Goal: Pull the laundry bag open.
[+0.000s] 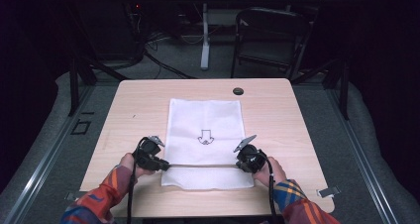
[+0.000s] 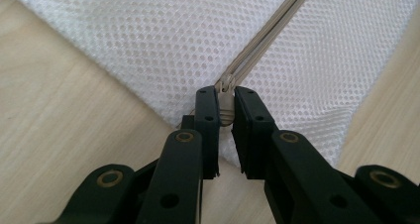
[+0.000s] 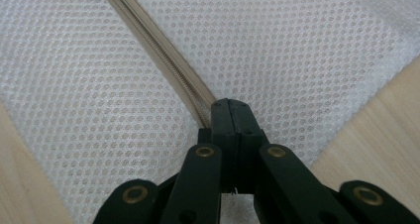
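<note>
The left gripper (image 2: 225,105) is clamped on the zipper pull (image 2: 226,97) of a white mesh bag (image 2: 163,40), its two black jaws pressing the small grey tab from either side at the left end of the zipper (image 2: 270,33). The right gripper (image 3: 230,110) has its jaws pressed together at the other end of the same zipper (image 3: 158,48), pinching the tape and mesh there. In the high view the left gripper (image 1: 163,164) and the right gripper (image 1: 240,164) face each other across the bag (image 1: 205,120), with the zipper (image 1: 200,165) running as a straight line between them near the bag's near edge. The bag lies flat in the middle of the light wooden table (image 1: 133,110), a small black drawing (image 1: 205,137) at its centre. A hand (image 1: 128,163) and a hand (image 1: 273,170) in bright plaid sleeves hold the grippers. Beyond the table, a dark folding chair (image 1: 270,33) stands on the grey floor (image 1: 168,60).
</note>
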Action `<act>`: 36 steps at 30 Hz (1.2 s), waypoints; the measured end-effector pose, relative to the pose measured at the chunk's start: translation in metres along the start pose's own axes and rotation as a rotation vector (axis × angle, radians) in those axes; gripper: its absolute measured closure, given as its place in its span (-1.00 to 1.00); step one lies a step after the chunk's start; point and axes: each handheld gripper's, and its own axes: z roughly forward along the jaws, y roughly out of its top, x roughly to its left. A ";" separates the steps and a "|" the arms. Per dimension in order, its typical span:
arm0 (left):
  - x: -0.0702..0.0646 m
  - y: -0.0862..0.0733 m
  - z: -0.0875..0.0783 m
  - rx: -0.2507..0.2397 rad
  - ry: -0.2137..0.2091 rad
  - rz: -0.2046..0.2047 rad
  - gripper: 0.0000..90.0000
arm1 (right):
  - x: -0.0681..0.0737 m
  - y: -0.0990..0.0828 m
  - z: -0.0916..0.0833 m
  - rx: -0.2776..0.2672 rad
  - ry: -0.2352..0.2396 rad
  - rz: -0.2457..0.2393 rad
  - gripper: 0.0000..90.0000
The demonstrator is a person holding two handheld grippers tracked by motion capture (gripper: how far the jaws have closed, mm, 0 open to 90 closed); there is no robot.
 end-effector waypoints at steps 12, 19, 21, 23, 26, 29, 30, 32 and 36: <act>0.008 -0.011 -0.009 0.009 0.039 -0.036 0.80 | -0.001 0.000 -0.001 0.009 -0.005 -0.007 1.00; 0.009 -0.016 -0.011 0.010 0.040 -0.048 0.80 | -0.001 0.000 0.000 0.002 0.000 -0.001 1.00; 0.009 -0.016 -0.011 0.007 0.037 -0.053 0.80 | -0.002 0.000 -0.001 0.005 -0.001 -0.003 1.00; 0.009 -0.015 -0.010 0.011 0.039 -0.051 0.80 | -0.002 0.000 -0.001 0.005 0.001 -0.004 1.00; 0.010 -0.016 -0.009 0.016 0.032 -0.056 0.80 | -0.003 -0.001 0.000 0.000 0.009 0.004 1.00; 0.009 -0.015 -0.008 0.022 0.037 -0.055 0.79 | -0.004 -0.002 -0.001 -0.006 0.019 0.004 1.00; 0.008 -0.015 -0.008 0.020 0.041 -0.056 0.79 | -0.003 -0.002 0.000 -0.012 0.016 -0.001 1.00; 0.007 -0.014 -0.008 0.024 0.051 -0.048 0.78 | -0.001 -0.002 -0.001 -0.008 -0.002 -0.022 1.00; 0.007 -0.015 -0.008 0.024 0.053 -0.045 0.77 | -0.002 -0.005 0.000 -0.039 0.007 -0.026 1.00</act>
